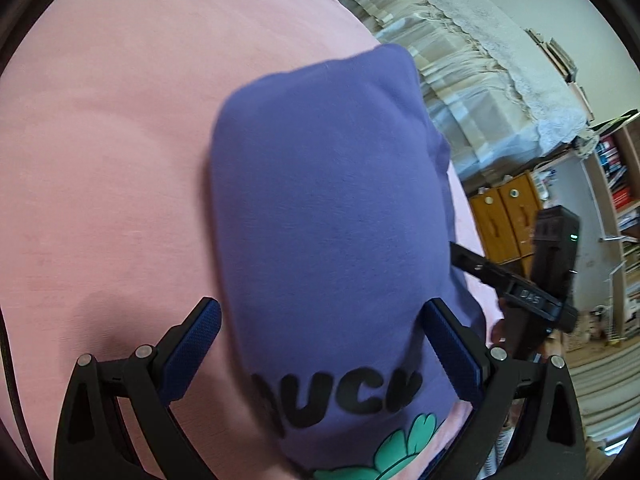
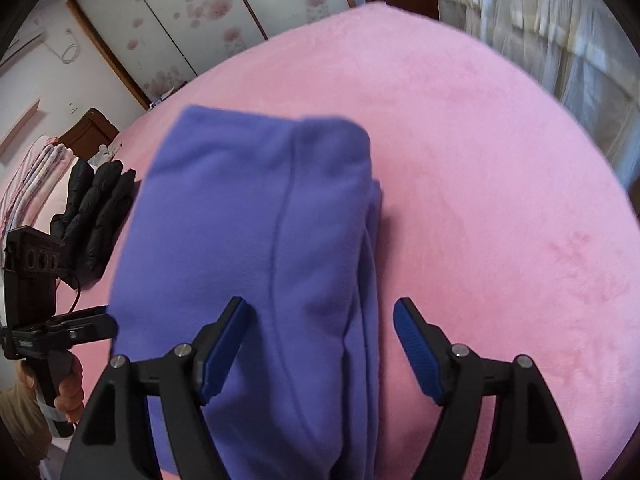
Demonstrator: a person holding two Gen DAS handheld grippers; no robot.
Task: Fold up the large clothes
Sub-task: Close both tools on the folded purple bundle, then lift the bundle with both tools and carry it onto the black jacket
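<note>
The purple sweatshirt [image 1: 332, 216] lies folded into a thick bundle on the pink bed cover [image 1: 112, 160], directly in front of both grippers. The left gripper [image 1: 322, 354] is spread wide, one blue pad at each side of the bundle near the black printed letters [image 1: 340, 394]. The right gripper [image 2: 320, 350] is spread too, its fingers over the bundle's right edge. A black jacket [image 2: 94, 216] lies far to its left.

A bed covered by a pink plush blanket [image 2: 480, 168] is seen. A folded purple fleece garment [image 2: 256, 240] is laid on it, ahead of the fingers; a black puffer jacket [image 2: 96, 216] is laid further left.
</note>
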